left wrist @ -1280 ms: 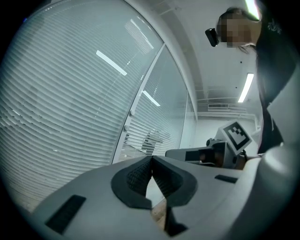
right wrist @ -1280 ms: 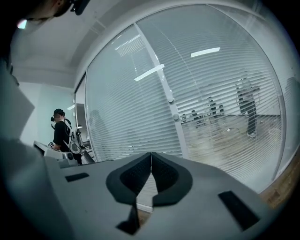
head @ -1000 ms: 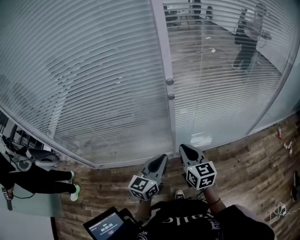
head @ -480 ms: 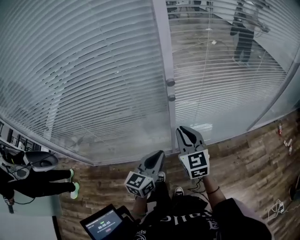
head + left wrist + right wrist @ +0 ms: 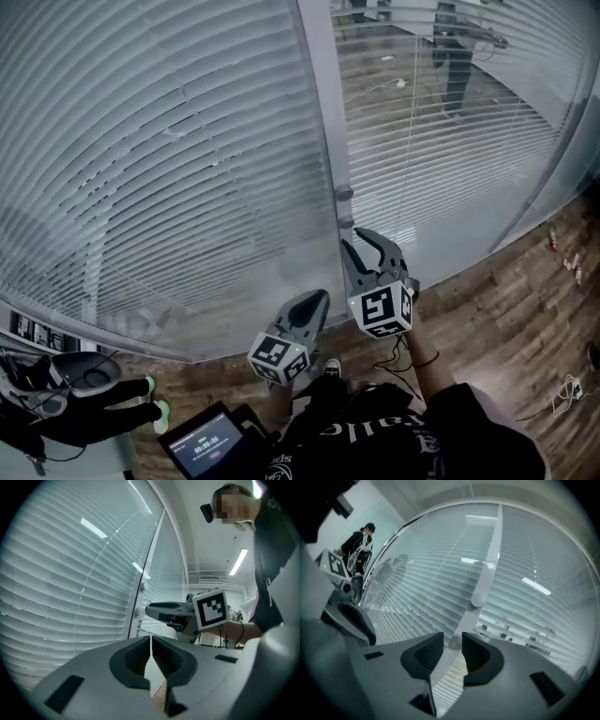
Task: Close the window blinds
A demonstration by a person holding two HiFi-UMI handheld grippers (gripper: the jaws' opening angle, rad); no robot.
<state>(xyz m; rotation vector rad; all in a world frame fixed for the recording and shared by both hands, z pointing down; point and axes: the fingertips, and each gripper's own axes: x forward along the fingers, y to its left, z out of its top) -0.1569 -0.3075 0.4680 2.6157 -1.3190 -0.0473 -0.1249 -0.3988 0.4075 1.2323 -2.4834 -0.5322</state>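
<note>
Slatted blinds hang behind glass; the left pane (image 5: 169, 169) looks nearly closed, while the right pane (image 5: 441, 141) has slats open enough to show the room beyond. On the grey post (image 5: 323, 112) between them sit two round knobs, the upper knob (image 5: 344, 194) (image 5: 478, 601) above the lower knob (image 5: 454, 642). My right gripper (image 5: 354, 240) (image 5: 453, 639) is at the post with its jaws opening; the lower knob sits between the tips, not pressed. My left gripper (image 5: 322, 296) (image 5: 151, 639) hangs lower left of it, shut and empty.
A small screen (image 5: 211, 441) sits at my waist. A seated person's legs with green shoes (image 5: 150, 398) are at lower left. Another person (image 5: 455, 56) stands beyond the glass. Wood floor (image 5: 506, 309) runs along the glass, with small items (image 5: 562, 253) at right.
My right gripper has risen to the post's lower knob and its jaws have parted. The left gripper stayed shut below. I have come closer to the glass.
</note>
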